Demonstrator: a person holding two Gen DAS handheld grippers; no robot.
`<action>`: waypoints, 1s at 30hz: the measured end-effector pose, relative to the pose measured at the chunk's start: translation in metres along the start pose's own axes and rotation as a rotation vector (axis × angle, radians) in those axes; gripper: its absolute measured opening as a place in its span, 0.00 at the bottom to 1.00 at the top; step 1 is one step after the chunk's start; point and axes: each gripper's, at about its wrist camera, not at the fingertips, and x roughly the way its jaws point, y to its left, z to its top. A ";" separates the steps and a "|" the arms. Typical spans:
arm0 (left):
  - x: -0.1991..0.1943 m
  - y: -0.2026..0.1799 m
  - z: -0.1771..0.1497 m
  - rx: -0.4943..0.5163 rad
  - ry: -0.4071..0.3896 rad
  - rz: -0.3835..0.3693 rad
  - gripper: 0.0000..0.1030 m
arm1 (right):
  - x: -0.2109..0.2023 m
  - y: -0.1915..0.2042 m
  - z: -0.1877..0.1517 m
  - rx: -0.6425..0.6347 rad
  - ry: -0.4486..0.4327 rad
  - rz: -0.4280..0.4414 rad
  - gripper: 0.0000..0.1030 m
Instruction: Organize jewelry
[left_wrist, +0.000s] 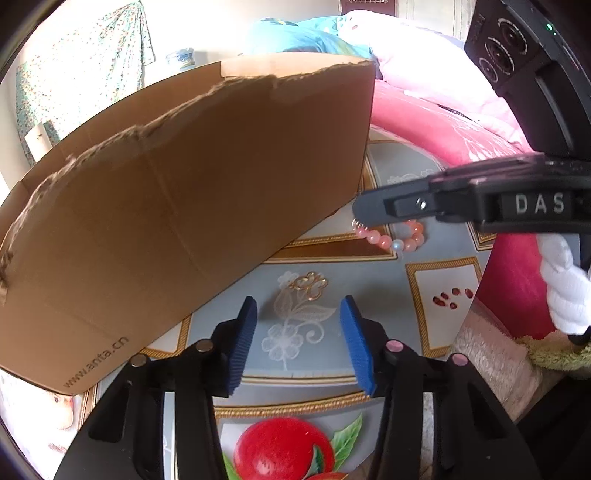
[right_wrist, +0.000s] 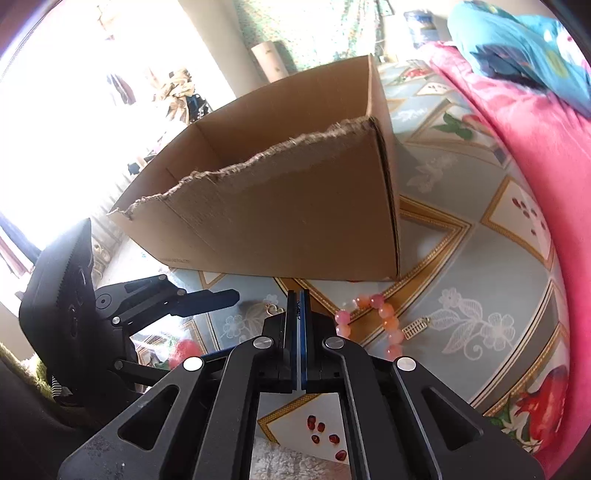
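Note:
An open cardboard box (left_wrist: 192, 192) with a torn rim stands on the patterned table; it also shows in the right wrist view (right_wrist: 295, 206). A pink and orange bead bracelet (left_wrist: 399, 238) lies on the table beside the box's right corner, also seen in the right wrist view (right_wrist: 380, 325). A small gold ornament (left_wrist: 310, 286) lies in front of my left gripper (left_wrist: 299, 343), which is open and empty above the table. A gold charm (right_wrist: 415, 326) lies next to the bracelet. My right gripper (right_wrist: 298, 299) is shut and empty, just left of the bracelet; in the left wrist view (left_wrist: 360, 216) its tip is over the bracelet.
The table (right_wrist: 480, 280) has a blue, gold and fruit-patterned cover. A pink and red quilt (right_wrist: 517, 122) borders it on the right, with a teal pillow (right_wrist: 517, 48) behind. A gloved hand (left_wrist: 565, 288) holds the right gripper.

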 end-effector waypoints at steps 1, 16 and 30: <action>0.001 -0.001 0.001 0.001 0.001 -0.001 0.41 | 0.000 0.000 -0.001 0.004 0.001 0.002 0.00; 0.013 -0.001 0.015 -0.027 0.008 0.016 0.23 | 0.018 -0.005 -0.001 0.029 0.020 0.029 0.00; 0.013 -0.004 0.015 -0.023 0.000 0.016 0.17 | 0.020 -0.007 0.001 0.037 0.028 0.022 0.00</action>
